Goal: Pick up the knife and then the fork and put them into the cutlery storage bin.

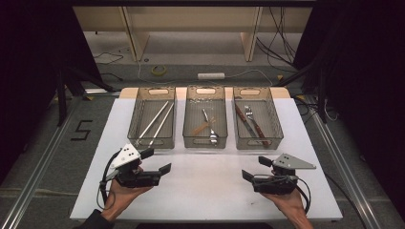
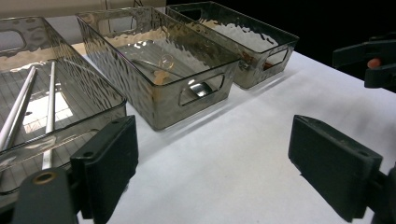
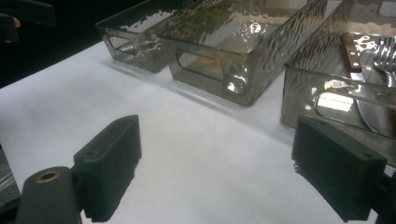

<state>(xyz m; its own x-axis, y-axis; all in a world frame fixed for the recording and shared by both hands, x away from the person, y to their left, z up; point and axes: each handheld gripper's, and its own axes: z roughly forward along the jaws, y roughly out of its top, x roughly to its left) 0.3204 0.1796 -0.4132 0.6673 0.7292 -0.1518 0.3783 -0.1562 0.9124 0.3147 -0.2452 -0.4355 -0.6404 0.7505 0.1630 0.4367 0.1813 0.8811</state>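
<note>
1. Both tools rest low over the bench's near edge. My left gripper [image 1: 158, 161] has its jaws spread with nothing between them; my right gripper [image 1: 256, 168] likewise, spread wide over bare white bench [image 1: 210, 186].
2. Cutlery lies sorted in three clear bins along the far edge: two chopsticks [image 1: 156, 121] in the left bin [image 1: 135, 107], spoons [image 1: 210, 130] in the middle bin [image 1: 189, 114], knife [image 1: 247, 125] and fork [image 1: 252, 117] in the right bin [image 1: 274, 117].
3. Judgement: nothing is in hand yet; this looks like the pause before a pick.
4. Next move calls for reaching over a bin's near wall and coming down from above.
5. In the way: the bin walls block a level approach, and the knife and fork lie close together. Cables and tape on the floor beyond don't interfere.
</note>
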